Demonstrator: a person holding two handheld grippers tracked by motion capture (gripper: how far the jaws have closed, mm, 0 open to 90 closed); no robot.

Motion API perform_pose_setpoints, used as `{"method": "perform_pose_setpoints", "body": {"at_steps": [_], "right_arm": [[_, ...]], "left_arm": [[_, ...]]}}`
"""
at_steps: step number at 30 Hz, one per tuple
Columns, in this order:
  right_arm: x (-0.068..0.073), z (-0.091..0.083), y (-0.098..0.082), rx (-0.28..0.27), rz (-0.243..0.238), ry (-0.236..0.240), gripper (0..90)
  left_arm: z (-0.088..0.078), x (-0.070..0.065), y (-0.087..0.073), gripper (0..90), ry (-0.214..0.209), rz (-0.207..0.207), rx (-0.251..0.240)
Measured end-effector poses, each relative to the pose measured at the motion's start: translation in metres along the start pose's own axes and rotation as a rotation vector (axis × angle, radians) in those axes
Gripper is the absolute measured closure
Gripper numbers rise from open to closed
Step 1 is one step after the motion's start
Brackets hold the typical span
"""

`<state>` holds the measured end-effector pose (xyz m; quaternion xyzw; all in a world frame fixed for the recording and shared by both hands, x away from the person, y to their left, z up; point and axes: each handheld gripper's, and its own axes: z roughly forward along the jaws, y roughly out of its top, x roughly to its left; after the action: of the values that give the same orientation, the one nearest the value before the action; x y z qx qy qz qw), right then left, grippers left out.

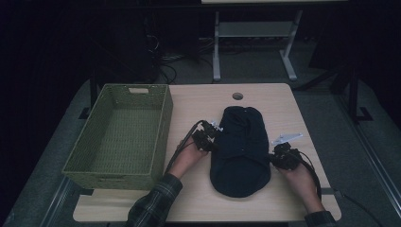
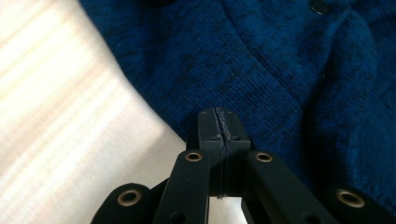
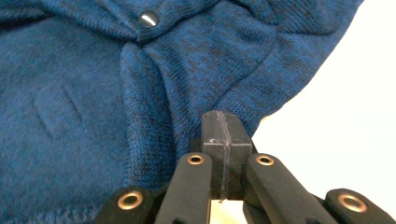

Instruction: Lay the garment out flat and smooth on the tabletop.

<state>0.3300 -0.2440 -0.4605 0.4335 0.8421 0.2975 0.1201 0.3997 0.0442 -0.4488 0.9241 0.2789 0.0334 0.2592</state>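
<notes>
A dark blue knitted garment (image 1: 241, 146) lies folded in the middle of the light wooden table (image 1: 198, 201). My left gripper (image 1: 214, 141) rests at its left edge and my right gripper (image 1: 274, 159) at its right edge. In the left gripper view the jaws of the left gripper (image 2: 218, 114) are pressed together with their tips over the knit's (image 2: 261, 60) border. In the right gripper view the right gripper (image 3: 222, 116) is also shut, tips at the fabric's (image 3: 84, 93) edge near a metal snap (image 3: 149, 18). I see no cloth between either pair of pads.
A green woven basket (image 1: 166, 118) stands on the table's left side, with nothing inside it. A round cable hole (image 1: 238, 96) sits near the far edge. Beyond the table are a desk frame (image 1: 216, 47) and cables on a dark floor.
</notes>
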Motion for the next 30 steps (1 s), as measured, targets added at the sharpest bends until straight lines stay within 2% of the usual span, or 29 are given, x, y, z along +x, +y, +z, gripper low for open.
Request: {"method": "perform_pose_setpoints", "body": {"at_steps": [5, 11, 17, 19, 20, 23, 26, 27, 30], "right_arm": [[0.001, 0.0, 0.0, 0.001, -0.009, -0.003, 89.8], [0.005, -0.001, 0.0, 0.009, -0.047, -0.014, 89.9], [0.013, -0.003, -0.003, 0.013, -0.071, 0.013, 89.9], [0.015, -0.004, -0.005, 0.009, -0.073, 0.017, 89.9], [0.017, -0.006, -0.008, 0.009, -0.07, 0.037, 89.9], [0.023, -0.008, -0.011, 0.008, -0.079, 0.055, 89.9], [0.031, -0.011, -0.014, 0.02, -0.105, 0.065, 89.8], [0.033, -0.012, -0.016, 0.018, -0.114, 0.066, 89.8], [0.039, -0.015, -0.021, 0.017, -0.123, 0.077, 89.9]], "left_arm": [[-0.003, -0.004, -0.008, 89.6, -0.017, -0.015, -0.014], [-0.006, -0.006, -0.014, 89.7, -0.044, -0.002, -0.021], [-0.01, -0.009, -0.022, 89.6, -0.076, -0.003, -0.019], [-0.011, -0.01, -0.024, 89.5, -0.076, 0.003, -0.017], [-0.012, -0.013, -0.026, 89.5, -0.071, 0.012, -0.013], [-0.014, -0.019, -0.03, 89.5, -0.056, 0.027, -0.012], [-0.017, -0.024, -0.035, 89.6, -0.072, 0.031, -0.01], [-0.017, -0.025, -0.038, 89.6, -0.083, 0.019, -0.017], [-0.02, -0.028, -0.044, 89.8, -0.095, 0.02, -0.016]]}}
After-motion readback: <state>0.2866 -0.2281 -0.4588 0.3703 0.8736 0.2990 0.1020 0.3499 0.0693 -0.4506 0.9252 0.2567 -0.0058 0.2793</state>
